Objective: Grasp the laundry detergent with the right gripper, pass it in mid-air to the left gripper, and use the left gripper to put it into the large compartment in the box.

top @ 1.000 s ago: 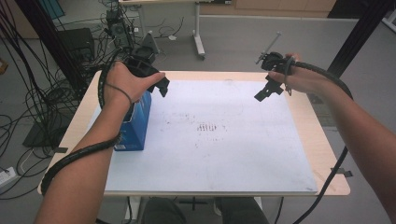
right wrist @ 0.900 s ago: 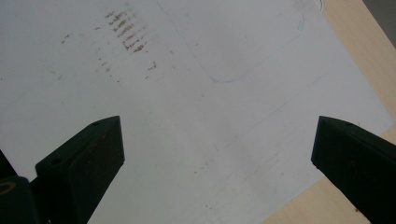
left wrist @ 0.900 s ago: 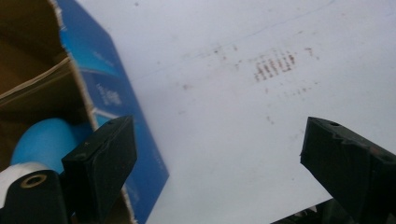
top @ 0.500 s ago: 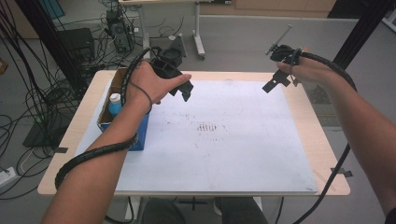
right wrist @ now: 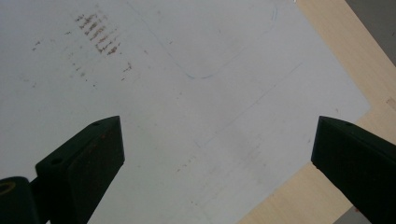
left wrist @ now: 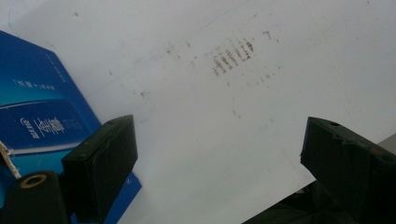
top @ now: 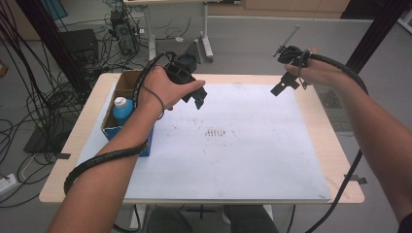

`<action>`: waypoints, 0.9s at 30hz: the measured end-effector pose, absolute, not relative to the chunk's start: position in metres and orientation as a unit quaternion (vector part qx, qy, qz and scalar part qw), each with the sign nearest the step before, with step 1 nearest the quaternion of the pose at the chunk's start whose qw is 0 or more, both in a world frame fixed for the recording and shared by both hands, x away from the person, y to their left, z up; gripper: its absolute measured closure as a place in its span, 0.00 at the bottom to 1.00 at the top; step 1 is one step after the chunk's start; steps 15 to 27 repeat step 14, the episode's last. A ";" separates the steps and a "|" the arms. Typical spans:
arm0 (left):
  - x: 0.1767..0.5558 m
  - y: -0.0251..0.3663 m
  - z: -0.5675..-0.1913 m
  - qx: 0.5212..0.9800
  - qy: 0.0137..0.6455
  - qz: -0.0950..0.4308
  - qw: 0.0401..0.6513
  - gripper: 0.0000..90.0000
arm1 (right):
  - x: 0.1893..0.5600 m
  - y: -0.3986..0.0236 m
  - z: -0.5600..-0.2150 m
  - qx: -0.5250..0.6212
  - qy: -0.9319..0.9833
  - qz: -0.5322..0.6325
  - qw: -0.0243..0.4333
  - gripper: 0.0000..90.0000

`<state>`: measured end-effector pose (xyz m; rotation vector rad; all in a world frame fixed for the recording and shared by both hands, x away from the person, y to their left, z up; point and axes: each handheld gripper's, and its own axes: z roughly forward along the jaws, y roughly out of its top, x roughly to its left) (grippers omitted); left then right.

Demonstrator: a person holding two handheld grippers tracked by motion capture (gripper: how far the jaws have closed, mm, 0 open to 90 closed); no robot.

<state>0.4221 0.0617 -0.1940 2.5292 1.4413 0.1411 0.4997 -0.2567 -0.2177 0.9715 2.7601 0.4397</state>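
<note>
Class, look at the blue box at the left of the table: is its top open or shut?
Open. In the high view the blue box shows brown flaps folded out, and a bottle's blue cap stands up inside.

Open white mat [top: 233, 160] across the table [top: 335, 160]: unobstructed from centre to right and near edges. Sole obstacle: blue box [top: 127, 104] holding a bottle [top: 121, 109], at the left edge.

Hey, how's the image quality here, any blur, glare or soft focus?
High view: even light, sharp, no glare on the white sheet. Left gripper view: the jaws are slightly soft, the blue box and the sheet's smudges sharper. Right gripper view: mildly hazy, jaws soft.
</note>
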 end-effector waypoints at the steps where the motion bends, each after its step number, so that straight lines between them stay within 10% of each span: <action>1: 0.422 0.062 -0.194 0.862 0.491 0.048 0.113 0.12 | 0.500 -0.257 -0.218 0.327 0.929 0.148 0.091 0.03; 27: 0.422 0.061 -0.198 0.859 0.496 0.048 0.116 0.12 | 0.499 -0.257 -0.219 0.322 0.931 0.149 0.087 0.03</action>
